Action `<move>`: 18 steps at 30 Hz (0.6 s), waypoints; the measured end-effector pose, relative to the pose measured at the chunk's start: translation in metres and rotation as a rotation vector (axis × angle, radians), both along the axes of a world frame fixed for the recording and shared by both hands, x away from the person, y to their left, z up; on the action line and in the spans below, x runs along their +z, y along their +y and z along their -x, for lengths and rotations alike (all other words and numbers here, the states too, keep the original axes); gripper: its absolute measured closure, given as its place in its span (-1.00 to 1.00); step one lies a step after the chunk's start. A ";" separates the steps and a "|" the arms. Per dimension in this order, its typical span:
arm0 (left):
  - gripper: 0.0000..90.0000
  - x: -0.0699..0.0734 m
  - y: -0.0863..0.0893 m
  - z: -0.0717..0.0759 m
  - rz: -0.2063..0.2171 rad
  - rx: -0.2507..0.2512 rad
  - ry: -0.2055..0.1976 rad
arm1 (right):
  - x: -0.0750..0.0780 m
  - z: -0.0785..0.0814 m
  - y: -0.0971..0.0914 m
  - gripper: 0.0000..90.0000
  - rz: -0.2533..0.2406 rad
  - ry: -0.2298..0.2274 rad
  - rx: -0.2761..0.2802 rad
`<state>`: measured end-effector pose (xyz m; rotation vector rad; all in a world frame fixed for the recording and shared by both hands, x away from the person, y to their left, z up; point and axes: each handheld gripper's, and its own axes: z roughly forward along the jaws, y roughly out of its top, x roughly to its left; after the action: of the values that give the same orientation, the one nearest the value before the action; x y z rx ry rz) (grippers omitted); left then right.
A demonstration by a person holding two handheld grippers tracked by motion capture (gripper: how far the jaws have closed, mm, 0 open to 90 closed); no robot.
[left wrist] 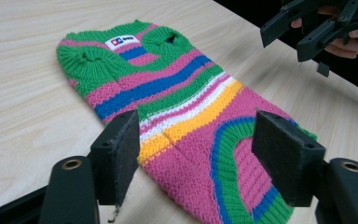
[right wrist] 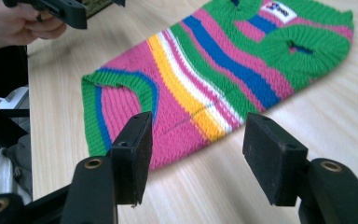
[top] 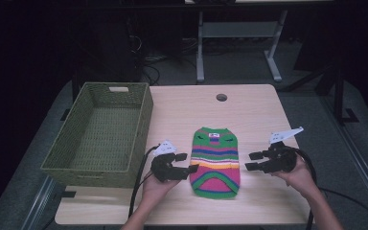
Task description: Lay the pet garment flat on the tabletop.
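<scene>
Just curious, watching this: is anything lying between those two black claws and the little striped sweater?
Nothing visible. The left gripper and right gripper sit open on either side of the striped knitted sweater, with bare wooden tabletop in the gaps.

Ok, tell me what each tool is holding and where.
Nothing is held. The left tool and right tool flank the striped sweater with jaws open, pads off the knit.

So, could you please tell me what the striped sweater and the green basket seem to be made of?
The striped sweater looks like knitted yarn, soft and matte: ribbed stitches show in the gripper views, though the fibre is unclear. The green basket appears woven, perhaps wicker or paper cord, from its fine mesh-like walls; matte olive finish.
</scene>
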<state>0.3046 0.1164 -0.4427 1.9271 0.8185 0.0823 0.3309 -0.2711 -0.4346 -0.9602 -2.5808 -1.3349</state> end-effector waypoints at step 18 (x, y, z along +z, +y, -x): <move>-0.41 0.001 0.020 0.021 -0.034 0.009 0.002 | -0.014 0.022 -0.019 -0.12 -0.010 0.013 -0.030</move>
<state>0.2838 0.1363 -0.4413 1.9561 0.8325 0.1005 0.3089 -0.2904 -0.4490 -1.0062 -2.5578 -1.3420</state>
